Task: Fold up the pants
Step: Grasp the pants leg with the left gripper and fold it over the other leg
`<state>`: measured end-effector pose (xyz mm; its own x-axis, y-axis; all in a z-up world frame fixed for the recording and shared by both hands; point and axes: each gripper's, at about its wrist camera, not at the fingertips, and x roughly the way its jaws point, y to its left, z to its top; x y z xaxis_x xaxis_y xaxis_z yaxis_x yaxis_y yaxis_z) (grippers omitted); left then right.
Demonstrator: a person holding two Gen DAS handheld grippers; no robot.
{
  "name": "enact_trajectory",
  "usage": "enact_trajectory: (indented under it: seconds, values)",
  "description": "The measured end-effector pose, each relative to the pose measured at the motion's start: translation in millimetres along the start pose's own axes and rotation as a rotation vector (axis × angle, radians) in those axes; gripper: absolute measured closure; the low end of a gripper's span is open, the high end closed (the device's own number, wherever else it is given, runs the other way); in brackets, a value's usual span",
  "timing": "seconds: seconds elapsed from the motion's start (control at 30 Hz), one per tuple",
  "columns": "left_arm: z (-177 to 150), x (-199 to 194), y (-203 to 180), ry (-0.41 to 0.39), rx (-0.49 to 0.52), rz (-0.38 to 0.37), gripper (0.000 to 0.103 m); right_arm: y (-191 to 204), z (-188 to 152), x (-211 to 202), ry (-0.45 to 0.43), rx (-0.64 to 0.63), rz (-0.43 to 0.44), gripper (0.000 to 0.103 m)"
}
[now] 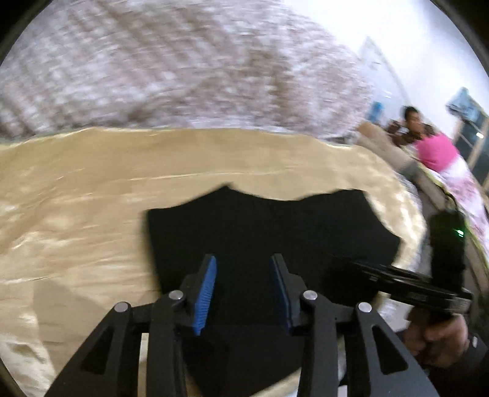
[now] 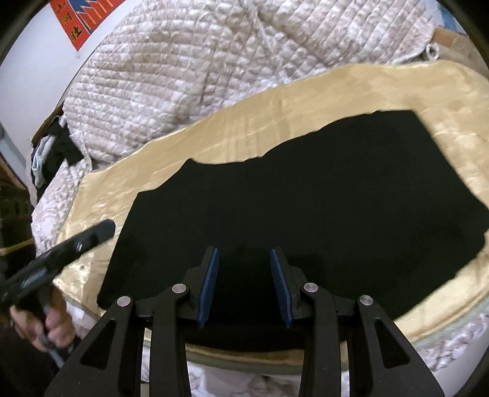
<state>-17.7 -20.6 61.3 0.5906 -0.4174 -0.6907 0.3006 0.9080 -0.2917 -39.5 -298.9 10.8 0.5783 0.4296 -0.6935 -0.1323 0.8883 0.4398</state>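
The black pants (image 2: 305, 198) lie flat as a folded dark slab on a shiny beige cloth (image 2: 275, 116). In the left wrist view the pants (image 1: 259, 229) fill the lower middle. My left gripper (image 1: 244, 259) hovers over their near part, its blue pads apart with nothing pinched between them. My right gripper (image 2: 244, 253) hangs over the near edge of the pants, its pads also apart and empty. Each gripper shows in the other's view: the right gripper (image 1: 397, 284) at the right, the left gripper (image 2: 76, 241) at the left, each in a hand.
A quilted white-and-brown blanket (image 2: 183, 76) is heaped behind the beige cloth (image 1: 152, 171). A person in pink (image 1: 434, 149) sits at the far right. A pile of clothes (image 2: 52, 152) lies at the left edge, with a red poster (image 2: 79, 18) on the wall.
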Motion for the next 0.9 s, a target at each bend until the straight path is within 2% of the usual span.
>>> enact_trajectory:
  seconds: [0.17,0.4,0.5,0.53,0.63,0.83,0.9]
  values:
    - [-6.7,15.2,28.6,0.027,-0.089,0.033,0.064,2.2,13.4,23.1,0.043,-0.009,0.032,0.067]
    - [-13.2,16.3,28.4,0.03,-0.087,0.032,0.064,0.2,24.7,42.4,0.061,0.039,0.142,0.064]
    - [-12.5,21.8,27.9,0.039,-0.092,0.036,0.064,-0.1,27.9,45.2,0.073,0.048,0.159,0.064]
    - [-13.0,22.7,27.1,0.041,-0.091,0.038,0.064,0.1,28.8,45.6,0.078,0.048,0.157,0.067]
    - [-12.5,24.0,25.5,0.038,-0.083,0.038,0.064,-2.5,29.0,48.1,0.094,0.069,0.157,0.099]
    - [-13.3,20.5,23.6,0.032,-0.07,0.03,0.064,0.7,23.9,26.8,0.03,0.068,0.162,0.1]
    - [-13.6,21.8,23.0,0.035,-0.066,0.031,0.064,-4.8,18.4,33.8,0.056,0.088,0.138,0.1]
